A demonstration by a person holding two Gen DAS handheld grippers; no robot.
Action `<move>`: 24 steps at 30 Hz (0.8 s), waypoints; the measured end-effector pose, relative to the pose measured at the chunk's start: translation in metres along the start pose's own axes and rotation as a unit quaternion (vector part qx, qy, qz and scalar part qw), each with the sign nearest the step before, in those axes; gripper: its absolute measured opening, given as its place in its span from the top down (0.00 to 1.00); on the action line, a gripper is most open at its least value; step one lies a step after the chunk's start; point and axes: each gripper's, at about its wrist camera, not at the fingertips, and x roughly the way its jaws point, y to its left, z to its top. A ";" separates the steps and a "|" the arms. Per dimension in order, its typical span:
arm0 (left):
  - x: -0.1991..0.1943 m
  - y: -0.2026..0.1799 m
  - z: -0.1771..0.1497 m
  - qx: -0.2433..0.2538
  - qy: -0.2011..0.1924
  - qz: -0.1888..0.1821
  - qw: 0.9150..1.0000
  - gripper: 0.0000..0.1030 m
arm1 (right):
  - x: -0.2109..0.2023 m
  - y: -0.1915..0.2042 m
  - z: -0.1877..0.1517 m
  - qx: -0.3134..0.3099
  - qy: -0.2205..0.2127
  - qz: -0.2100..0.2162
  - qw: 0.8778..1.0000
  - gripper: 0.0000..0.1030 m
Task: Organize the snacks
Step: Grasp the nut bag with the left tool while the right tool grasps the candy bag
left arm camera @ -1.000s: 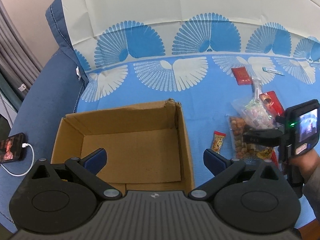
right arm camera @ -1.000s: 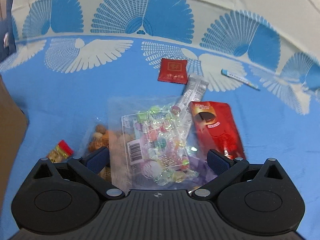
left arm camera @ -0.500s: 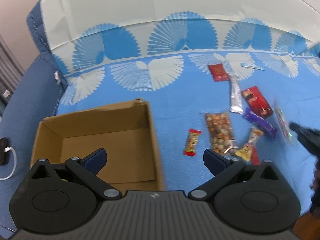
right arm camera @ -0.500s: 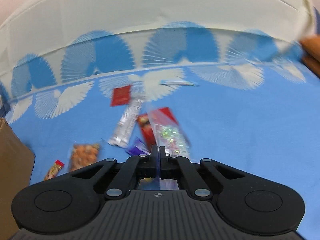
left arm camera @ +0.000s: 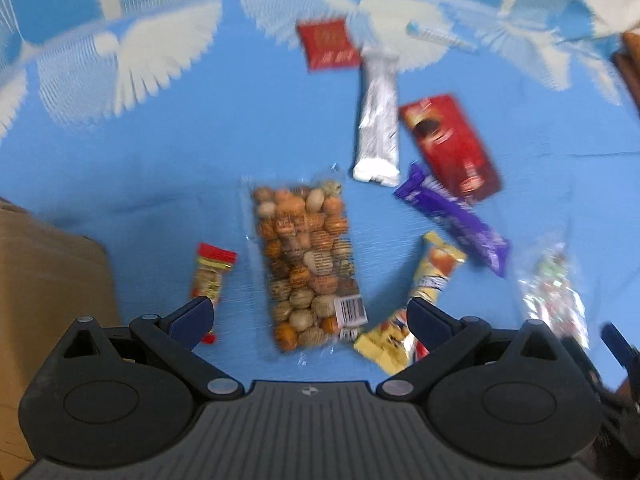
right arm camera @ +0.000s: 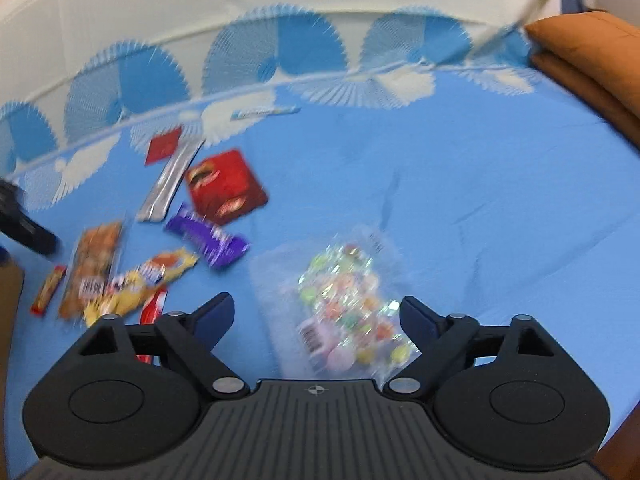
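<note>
My left gripper (left arm camera: pixel 310 316) is open above a clear bag of nuts (left arm camera: pixel 306 258) lying on the blue cloth. Around it lie a small red-and-gold packet (left arm camera: pixel 211 274), a yellow wrapper (left arm camera: pixel 430 280), a purple bar (left arm camera: pixel 454 218), a silver bar (left arm camera: pixel 378 120) and two red packets (left arm camera: pixel 450 146). My right gripper (right arm camera: pixel 316 318) is open over a clear bag of wrapped candies (right arm camera: pixel 344 304), which lies on the cloth apart to the right of the other snacks (right arm camera: pixel 208 236). That candy bag also shows in the left wrist view (left arm camera: pixel 554 292).
The cardboard box (left arm camera: pixel 48 280) stands at the left edge of the left wrist view. A thin blue-and-white stick packet (left arm camera: pixel 440 36) lies at the back. An orange cushion (right arm camera: pixel 588 52) sits at the right end of the cloth.
My right gripper was shut on the candy bag half a second ago; now it is open and the bag lies to the right. My left gripper has moved right from the box, over the snacks.
</note>
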 end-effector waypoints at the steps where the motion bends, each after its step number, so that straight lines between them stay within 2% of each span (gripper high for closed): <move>1: 0.010 -0.001 0.003 -0.004 0.008 -0.002 1.000 0.00 | 0.005 -0.004 0.000 -0.003 0.012 0.004 1.000 0.03; 3: 0.025 -0.003 0.007 -0.011 0.018 0.000 1.000 0.00 | 0.017 -0.009 -0.001 -0.018 0.037 0.006 0.999 0.02; 6: 0.045 0.000 0.014 -0.023 0.038 0.008 0.999 0.00 | 0.039 -0.017 -0.002 -0.039 0.063 -0.013 0.997 0.01; 9: 0.063 0.005 0.016 -0.036 0.062 0.010 0.997 0.00 | 0.051 -0.028 0.007 -0.059 0.056 -0.054 0.995 0.00; 10: 0.065 0.006 0.016 -0.035 0.061 0.015 0.997 0.00 | 0.059 -0.033 0.010 -0.066 0.069 -0.054 0.994 0.00; 12: 0.066 0.004 0.016 -0.031 0.056 0.025 0.998 0.00 | 0.072 -0.047 0.011 -0.048 0.083 -0.002 0.995 0.00; 17: 0.067 0.000 0.016 -0.034 0.057 0.031 0.997 0.00 | 0.080 -0.055 0.012 -0.091 0.072 0.045 0.992 0.00; 20: 0.069 -0.003 0.028 -0.041 0.065 0.038 0.996 0.00 | 0.082 -0.056 0.012 -0.091 0.072 0.051 0.992 0.00; 24: 0.072 -0.003 0.040 -0.057 0.077 0.042 0.995 0.00 | 0.081 -0.048 0.003 -0.114 0.044 0.054 0.991 0.00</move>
